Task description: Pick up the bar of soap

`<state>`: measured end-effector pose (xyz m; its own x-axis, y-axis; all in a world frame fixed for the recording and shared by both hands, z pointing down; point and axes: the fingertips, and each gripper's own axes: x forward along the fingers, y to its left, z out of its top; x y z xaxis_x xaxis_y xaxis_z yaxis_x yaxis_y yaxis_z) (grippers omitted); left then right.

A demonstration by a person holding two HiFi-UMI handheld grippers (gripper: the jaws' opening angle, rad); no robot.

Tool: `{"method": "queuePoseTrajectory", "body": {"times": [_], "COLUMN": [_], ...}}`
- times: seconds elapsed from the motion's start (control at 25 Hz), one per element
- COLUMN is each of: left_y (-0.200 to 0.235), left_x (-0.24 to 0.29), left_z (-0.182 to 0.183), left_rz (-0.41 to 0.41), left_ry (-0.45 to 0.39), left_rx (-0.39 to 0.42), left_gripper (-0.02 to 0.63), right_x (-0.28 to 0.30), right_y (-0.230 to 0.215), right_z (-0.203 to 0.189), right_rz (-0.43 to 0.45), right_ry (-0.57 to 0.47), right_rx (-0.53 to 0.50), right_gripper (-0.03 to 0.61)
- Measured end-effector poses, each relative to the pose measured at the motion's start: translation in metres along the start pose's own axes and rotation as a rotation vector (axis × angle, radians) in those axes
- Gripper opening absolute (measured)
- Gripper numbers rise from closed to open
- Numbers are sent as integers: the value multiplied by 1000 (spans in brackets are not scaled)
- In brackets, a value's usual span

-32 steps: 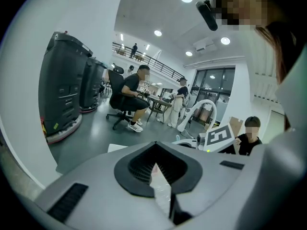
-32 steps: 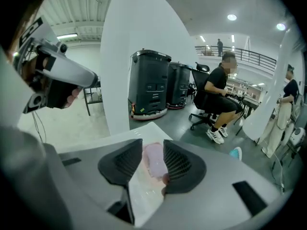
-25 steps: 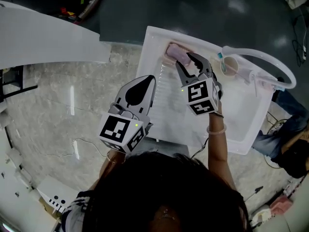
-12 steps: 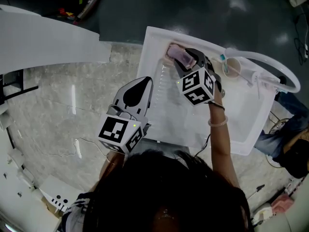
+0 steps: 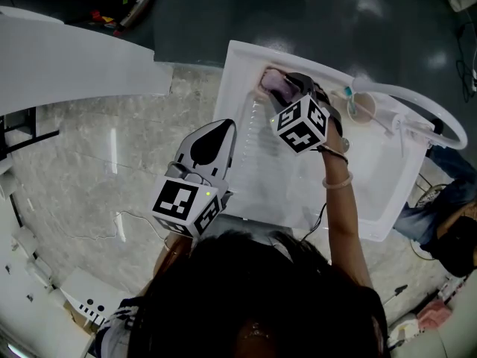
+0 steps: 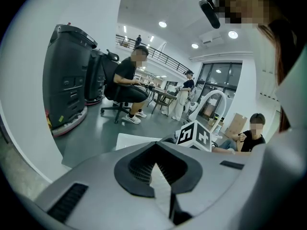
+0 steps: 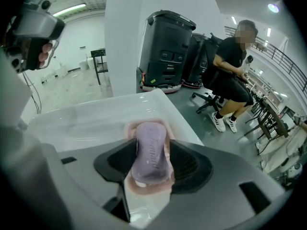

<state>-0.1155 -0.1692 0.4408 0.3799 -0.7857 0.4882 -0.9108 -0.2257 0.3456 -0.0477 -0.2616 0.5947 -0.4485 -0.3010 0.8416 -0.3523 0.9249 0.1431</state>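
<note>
A lilac bar of soap (image 7: 151, 152) lies on a pink soap dish (image 7: 144, 189) in the far left corner of the white basin (image 5: 240, 69). In the head view the soap (image 5: 276, 85) is partly hidden under my right gripper (image 5: 287, 89). That gripper (image 7: 151, 169) reaches down over the dish with its jaws opening, one on each side of the bar. A strip of pink dish shows beside the right pad, so the pads are not squeezing the bar. My left gripper (image 5: 218, 133) hovers over the basin's near left rim, fingers together, holding nothing (image 6: 157, 166).
A curved white hose (image 5: 417, 99) and a cup with a toothbrush (image 5: 356, 103) stand at the basin's far right. Marble counter (image 5: 89, 162) spreads to the left. People sit and stand in the hall beyond, near black machines (image 6: 72, 80).
My right gripper has moved forward and down to the far corner, and its jaws now straddle the soap. The left gripper has barely moved.
</note>
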Motion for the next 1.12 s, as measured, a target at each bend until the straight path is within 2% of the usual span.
{"method": "queuePoseTrajectory", "body": {"times": [0.48, 0.8, 1.12], "left_y": [9, 13, 13], "left_x": [5, 8, 10], "left_z": [0, 3, 0], "left_rz": [-3, -10, -21], "left_ry": [10, 7, 12], "left_rx": [-15, -25, -33], "left_gripper": [-2, -2, -2], "right_x": [11, 15, 20], "right_y": [-4, 0, 1], "right_z": [-3, -3, -1], "right_rz": [70, 139, 179], "right_ry": [91, 215, 291], "right_rx": [23, -30, -65], "right_gripper": [199, 199, 198]}}
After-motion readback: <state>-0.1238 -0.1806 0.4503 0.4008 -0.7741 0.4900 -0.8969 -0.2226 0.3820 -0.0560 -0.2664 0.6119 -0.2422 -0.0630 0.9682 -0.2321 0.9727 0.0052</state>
